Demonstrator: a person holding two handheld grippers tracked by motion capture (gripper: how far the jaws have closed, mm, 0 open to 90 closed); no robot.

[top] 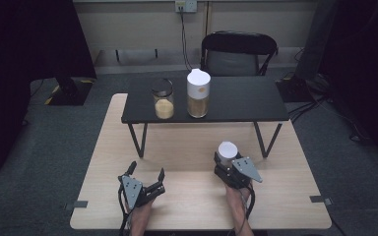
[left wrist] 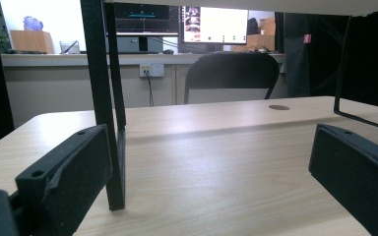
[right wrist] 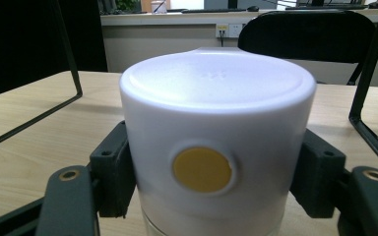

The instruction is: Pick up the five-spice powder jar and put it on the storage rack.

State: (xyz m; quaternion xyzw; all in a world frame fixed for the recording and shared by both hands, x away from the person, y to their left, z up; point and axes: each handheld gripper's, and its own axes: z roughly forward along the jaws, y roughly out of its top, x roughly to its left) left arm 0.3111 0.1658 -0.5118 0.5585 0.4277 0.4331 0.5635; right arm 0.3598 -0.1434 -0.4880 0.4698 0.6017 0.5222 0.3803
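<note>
right gripper (top: 225, 164): clamped on white-lidded jar (right wrist: 216, 142), on wooden table (top: 187, 206) near shelf leg
left gripper (top: 146, 178): spread, empty
done: jar gripped
left: lift, likely place on black shelf (top: 236, 101)

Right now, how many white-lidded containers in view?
2. One on the black shelf beside the glass jar. One on the table, clamped in the right claw.

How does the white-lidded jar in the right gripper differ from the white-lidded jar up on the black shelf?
The jar in the right gripper stands on the wooden table, clamped between the jaws of the right gripper; the jar on the black shelf stands free, raised above the table, beside a dark-lidded glass jar. Both carry a white lid with a yellow dot.
</note>
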